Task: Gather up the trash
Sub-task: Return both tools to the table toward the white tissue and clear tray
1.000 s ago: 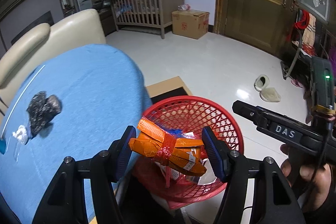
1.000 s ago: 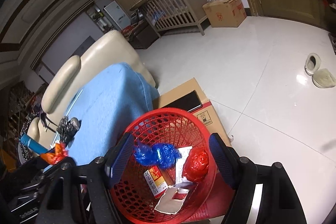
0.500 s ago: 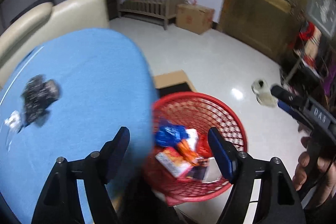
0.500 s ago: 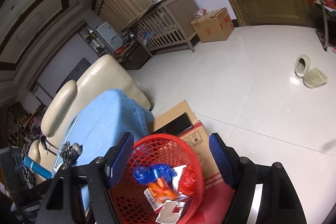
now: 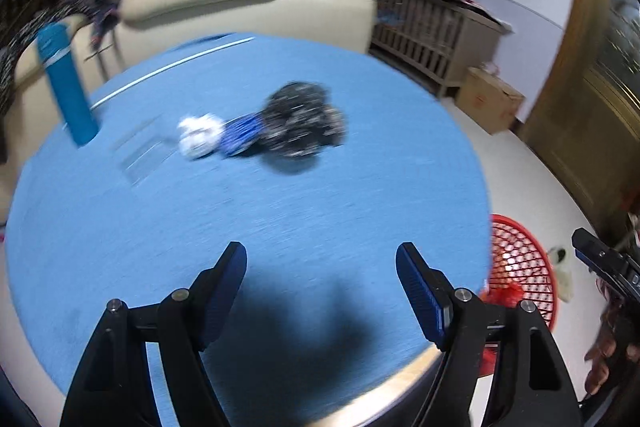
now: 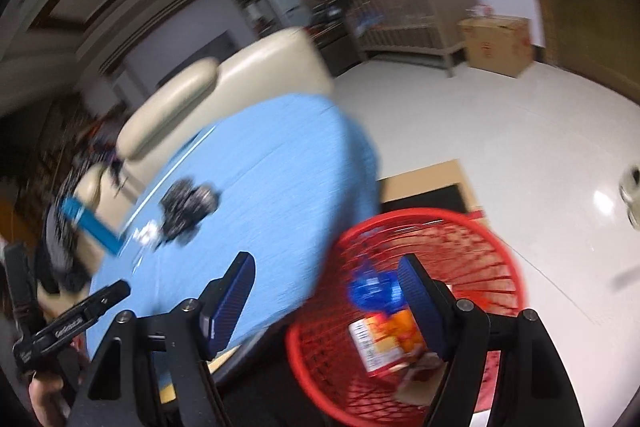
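Both views are motion-blurred. We see the left gripper [image 5: 320, 285] level over the near part of the blue tabletop [image 5: 200, 219], its jaws spread wide with nothing between them. Its shadow falls on the cloth just ahead.

On the far left of the table stands a blue tube [image 5: 66, 83], tilted in the fisheye. Right of it lies a white crumpled wad [image 5: 200, 137], touching a blue-striped scrap [image 5: 242, 137], which in turn touches a dark speckled clump [image 5: 302, 123]. All three sit well apart from the left gripper, with bare cloth between. The table's right edge curves away just beside the red basket [image 5: 524, 267], which stands on the floor lower down.

The right gripper [image 6: 326, 295] hangs above the gap between table edge and basket rim [image 6: 404, 219], jaws likewise wide and holding nothing. Its right finger overlaps the basket's interior.

Only the right view shows the basket's contents: a blue crumpled wrapper [image 6: 372, 289] and an orange-and-white packet [image 6: 386, 343]. Open white floor [image 6: 480, 131] lies beyond. Only the left view shows the striped scrap clearly.
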The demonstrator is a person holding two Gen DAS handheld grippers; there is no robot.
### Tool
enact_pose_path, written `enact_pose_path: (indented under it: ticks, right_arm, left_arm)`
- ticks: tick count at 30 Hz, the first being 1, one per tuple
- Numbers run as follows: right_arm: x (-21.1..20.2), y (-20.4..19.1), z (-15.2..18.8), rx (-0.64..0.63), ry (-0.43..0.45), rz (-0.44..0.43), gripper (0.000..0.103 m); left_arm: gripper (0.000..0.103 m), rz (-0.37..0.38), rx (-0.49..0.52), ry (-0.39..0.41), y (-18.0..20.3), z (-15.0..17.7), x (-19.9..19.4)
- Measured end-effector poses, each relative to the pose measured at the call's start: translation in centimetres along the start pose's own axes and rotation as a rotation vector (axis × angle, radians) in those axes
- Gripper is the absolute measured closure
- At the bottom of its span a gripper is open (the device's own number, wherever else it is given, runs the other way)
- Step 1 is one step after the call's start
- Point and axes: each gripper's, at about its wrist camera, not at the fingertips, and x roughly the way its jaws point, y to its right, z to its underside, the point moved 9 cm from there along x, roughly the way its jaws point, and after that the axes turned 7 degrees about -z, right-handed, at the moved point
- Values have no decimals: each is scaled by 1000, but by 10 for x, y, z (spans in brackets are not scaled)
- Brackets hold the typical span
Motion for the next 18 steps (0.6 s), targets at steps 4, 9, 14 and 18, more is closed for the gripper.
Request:
enact_pose_path:
  ticks: [4,9,14,18]
  right_arm:
    - [30,-47,17,-103,-89,-42,26]
    - [67,-98,45,-213,-201,-83,26]
    - [105,-145,58,-332,-265,-111,26]
    - [136,-191,54,-441,-282,-131,26]
  left_arm:
    - [25,-42,-60,-19,-36,16,9]
    - [25,-97,-130,-20,-84,26,17]
    - [25,-123,-201,-28,-122,35,26]
    - [25,-153,-240,-29,-149,42,32]
